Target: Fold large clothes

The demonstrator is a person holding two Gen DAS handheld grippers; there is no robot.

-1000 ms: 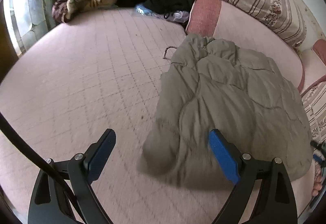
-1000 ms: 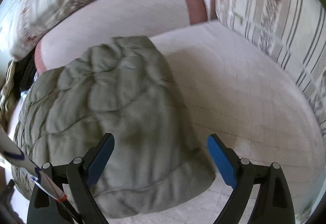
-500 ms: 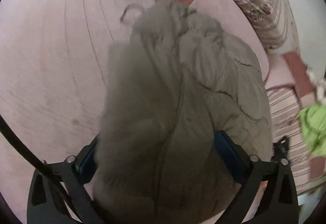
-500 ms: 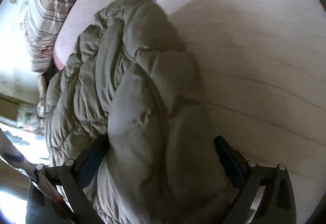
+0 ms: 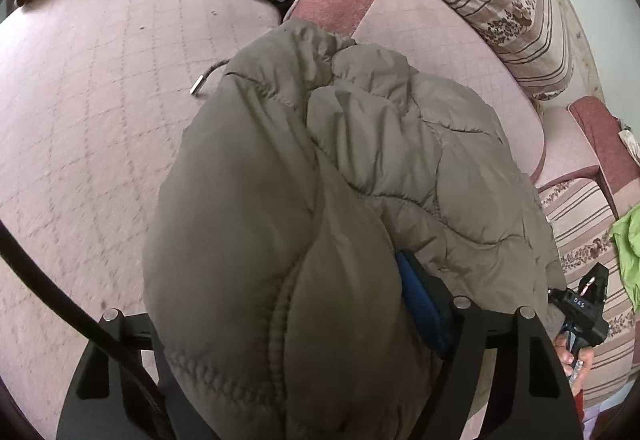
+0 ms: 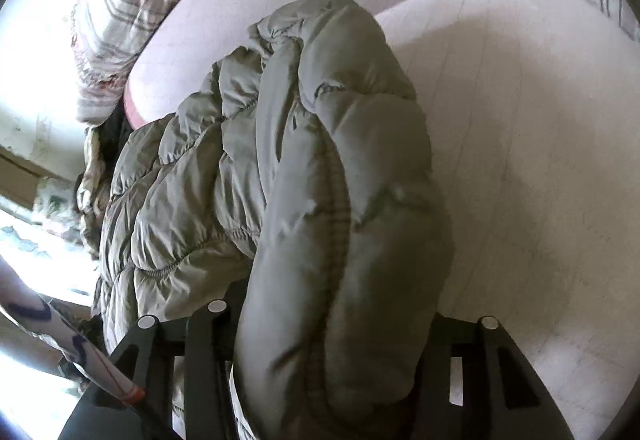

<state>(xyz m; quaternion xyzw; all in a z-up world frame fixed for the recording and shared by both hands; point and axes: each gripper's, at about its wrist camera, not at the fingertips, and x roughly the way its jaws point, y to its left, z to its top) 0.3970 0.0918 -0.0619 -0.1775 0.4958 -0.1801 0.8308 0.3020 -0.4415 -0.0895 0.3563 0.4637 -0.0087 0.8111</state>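
Now the near edge of the olive quilted jacket (image 5: pixel 320 199) is taken between both pairs of tongs, where a second ago it lay flat ahead of two wide, empty ones. The left gripper (image 5: pixel 280 328) is closing, a thick padded roll bulging between its fingers and hiding the left one; the blue pad (image 5: pixel 420 304) on the right is pressed into the cloth. The right gripper (image 6: pixel 336 352) is closing too, narrower, its fingers buried under a gathered fold. Beyond both tongs the rest of the jacket is spread on the pink quilted mattress (image 5: pixel 100 99). A two-handed hold is judged secured, so the edge can be lifted and folded over.
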